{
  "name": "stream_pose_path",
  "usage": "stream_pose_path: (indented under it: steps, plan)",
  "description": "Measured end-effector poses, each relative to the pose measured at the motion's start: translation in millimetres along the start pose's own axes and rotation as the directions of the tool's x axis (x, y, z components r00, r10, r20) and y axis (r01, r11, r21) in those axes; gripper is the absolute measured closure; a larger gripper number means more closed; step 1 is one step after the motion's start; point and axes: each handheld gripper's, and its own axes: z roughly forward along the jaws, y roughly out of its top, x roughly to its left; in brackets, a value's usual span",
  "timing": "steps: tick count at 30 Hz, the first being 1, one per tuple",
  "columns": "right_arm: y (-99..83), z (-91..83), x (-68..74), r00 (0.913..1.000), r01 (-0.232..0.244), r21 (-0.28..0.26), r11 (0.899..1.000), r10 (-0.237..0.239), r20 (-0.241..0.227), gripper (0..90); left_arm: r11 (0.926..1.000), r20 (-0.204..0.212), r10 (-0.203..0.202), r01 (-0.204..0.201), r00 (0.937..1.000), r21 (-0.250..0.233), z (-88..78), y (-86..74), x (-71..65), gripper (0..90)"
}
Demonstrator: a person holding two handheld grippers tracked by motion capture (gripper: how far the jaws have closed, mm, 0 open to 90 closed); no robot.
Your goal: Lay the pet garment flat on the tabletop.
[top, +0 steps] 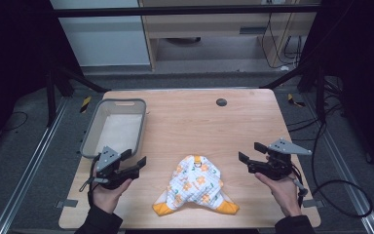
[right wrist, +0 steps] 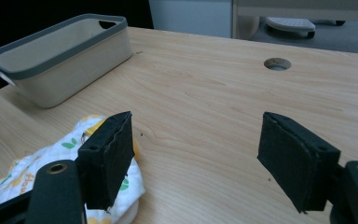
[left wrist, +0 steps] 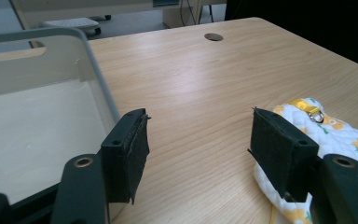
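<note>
A big wooden tabletop point(top: 195, 122) is sitting in the middle, and everything is lying on it. A grey basket point(top: 114, 126) is standing at its far left side, and its pale inside is looking bare. In the left claw's own view the basket wall is rising just beside the claw's left jaw.

A small white cloth point(top: 196, 185) with orange pictures and orange corners is lying bunched up near the front edge, between the two claws. A yellow strap with a little metal ring point(left wrist: 318, 115) is sitting on its top end. It may be a baby bib, but the folds are hiding its shape.

The left claw point(top: 133, 158) is hanging above the wood, just left of the cloth, with its jaws spread wide and nothing between them. A hand is holding it from below.

The right claw point(top: 252, 151) is hanging on the other side of the cloth, apart from it. Its jaws are also spread wide and gripping nothing.

A small round hole point(top: 221, 102) is showing in the wood near the far edge.
</note>
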Motion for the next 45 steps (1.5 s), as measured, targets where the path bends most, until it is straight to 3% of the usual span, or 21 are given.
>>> stream_pose_path:
  steps: [6, 18, 29, 38, 45]
  plan:
    - [3.5, 10.8, 6.1, 0.9994, 0.027, 0.009, 1.000, -0.027, -0.023, 28.3, 0.9996, 0.032, 0.017, -0.018, 0.9993, 0.021, 18.8, 5.5, -9.5, 36.3]
    - [-2.9, 33.3, 12.0, 0.9972, 0.038, 0.051, 0.998, -0.035, -0.067, 35.2, 0.9958, 0.085, 0.011, -0.019, 0.9963, 0.090, 51.2, -0.4, -17.1, 35.3]
    - [-22.6, 55.9, 20.6, 0.9939, 0.057, 0.123, 0.991, -0.045, -0.101, 37.3, 0.9825, 0.122, 0.051, -0.072, 0.9912, 0.172, 72.6, -13.0, -30.7, 34.4]
    - [-34.3, 71.5, 30.8, 0.9905, 0.063, 0.171, 0.983, -0.040, -0.131, 37.8, 0.9758, 0.152, 0.017, -0.050, 0.9883, 0.213, 87.3, -21.9, -32.5, 34.5]
    - [-44.2, 85.0, 35.5, 0.9878, 0.073, 0.216, 0.974, -0.041, -0.150, 39.4, 0.9578, 0.179, 0.046, -0.094, 0.9829, 0.272, 100.5, -29.8, -40.1, 34.8]
